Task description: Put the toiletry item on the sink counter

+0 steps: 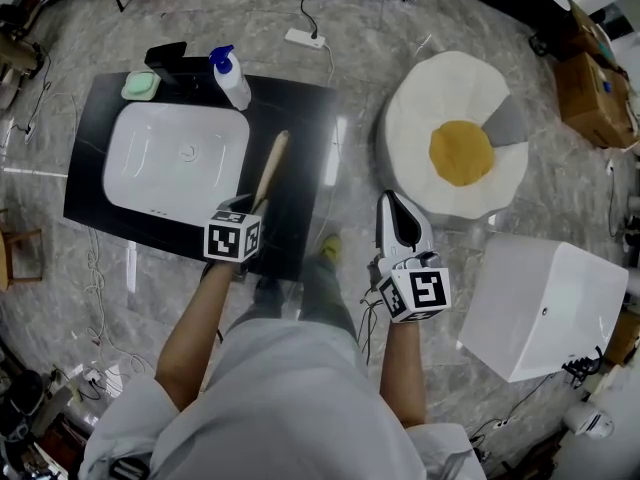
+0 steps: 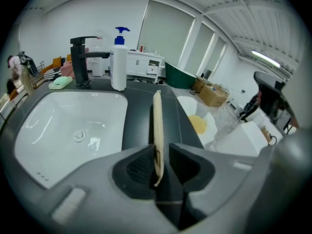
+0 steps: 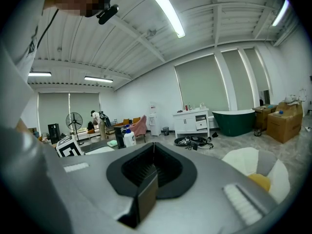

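A long, flat wooden comb [image 1: 270, 171] [image 2: 157, 123] is clamped by its near end in my left gripper [image 1: 238, 208] [image 2: 159, 165], which is shut on it. The comb reaches out over the black sink counter [image 1: 300, 138] [image 2: 170, 106], to the right of the white basin [image 1: 178, 156] [image 2: 68, 126]; whether it touches the counter I cannot tell. My right gripper [image 1: 398, 224] [image 3: 152, 161] is shut with nothing in it, held off the counter's right side above the floor.
At the back of the counter stand a black faucet [image 1: 168, 60] [image 2: 82, 57], a white pump bottle with a blue top [image 1: 230, 78] [image 2: 118, 60] and a green soap bar [image 1: 140, 86] [image 2: 60, 82]. An egg-shaped cushion [image 1: 455, 148] and a white box [image 1: 545, 308] lie on the floor to the right.
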